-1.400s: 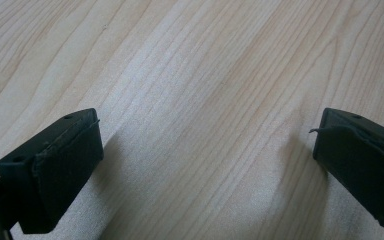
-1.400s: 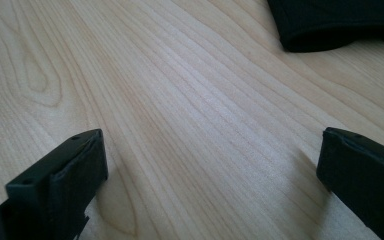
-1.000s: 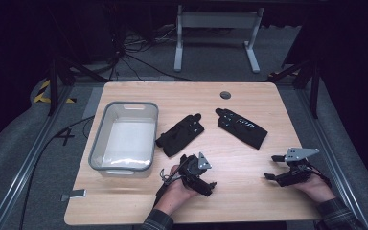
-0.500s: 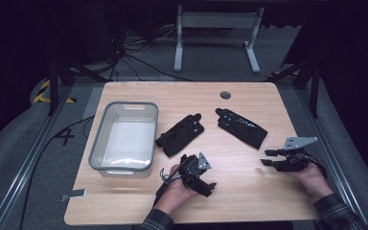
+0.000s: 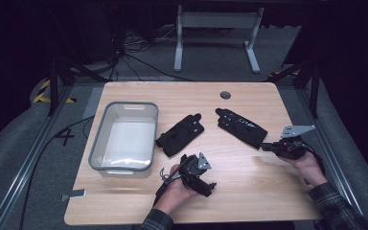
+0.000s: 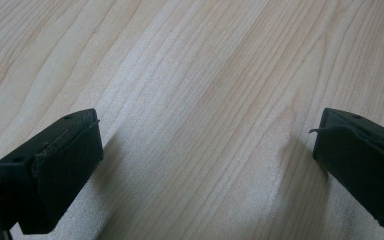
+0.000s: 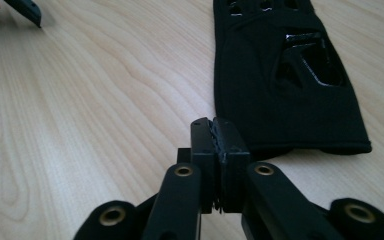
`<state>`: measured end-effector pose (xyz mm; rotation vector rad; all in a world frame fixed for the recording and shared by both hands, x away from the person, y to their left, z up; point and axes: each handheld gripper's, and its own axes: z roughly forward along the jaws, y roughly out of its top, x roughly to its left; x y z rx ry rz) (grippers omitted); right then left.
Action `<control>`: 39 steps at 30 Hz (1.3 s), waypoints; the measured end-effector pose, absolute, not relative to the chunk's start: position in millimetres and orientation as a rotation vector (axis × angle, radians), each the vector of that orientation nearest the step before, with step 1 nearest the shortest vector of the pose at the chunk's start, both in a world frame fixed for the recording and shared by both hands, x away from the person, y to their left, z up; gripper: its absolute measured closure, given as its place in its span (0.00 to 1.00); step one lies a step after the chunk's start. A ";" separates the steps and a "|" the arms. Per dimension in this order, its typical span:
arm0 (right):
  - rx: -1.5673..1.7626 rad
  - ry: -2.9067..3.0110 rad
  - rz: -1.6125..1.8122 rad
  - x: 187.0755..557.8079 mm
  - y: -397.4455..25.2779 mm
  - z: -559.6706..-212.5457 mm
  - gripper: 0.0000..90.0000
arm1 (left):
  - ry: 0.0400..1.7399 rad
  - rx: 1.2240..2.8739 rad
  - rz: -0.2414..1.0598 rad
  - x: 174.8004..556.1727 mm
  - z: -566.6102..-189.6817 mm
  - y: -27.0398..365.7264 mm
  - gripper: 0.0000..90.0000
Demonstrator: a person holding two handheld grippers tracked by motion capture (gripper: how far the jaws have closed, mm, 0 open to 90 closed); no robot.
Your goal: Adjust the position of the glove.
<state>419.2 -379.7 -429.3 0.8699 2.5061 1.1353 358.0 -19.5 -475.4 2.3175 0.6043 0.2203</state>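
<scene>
On the table (image 5: 249, 187), two black gloves are laid near the middle: one glove (image 5: 181, 134) lies just right of the grey bin (image 5: 124, 136), and the other glove (image 5: 242, 127) is set further right, apart from the first. The right gripper (image 5: 264, 146) is held low at the table's right side, its tip close beside the cuff edge of the right-hand glove; whether they touch cannot be told. Its jaws are pressed together with nothing between them, as is seen in the right gripper view (image 7: 214, 131), where the glove (image 7: 285, 75) is spread flat just ahead and to the right. The left gripper (image 5: 210, 184) is rested near the front edge, below the left-hand glove and clear of it. Its jaws are spread wide over bare wood (image 6: 200, 100), with nothing held between them.
</scene>
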 end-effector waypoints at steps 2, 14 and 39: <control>0.863 2.502 1.141 424.7 -379.0 -428.1 1.00 | 0.605 2.317 0.220 358.0 -475.4 -19.6 0.00; 0.889 2.494 1.127 449.7 -376.7 -431.5 1.00 | 0.606 2.320 0.216 357.5 -475.3 -19.5 0.00; 0.876 2.595 1.013 452.1 -369.1 -449.8 1.00 | 0.596 2.322 0.215 357.2 -475.4 -19.3 0.00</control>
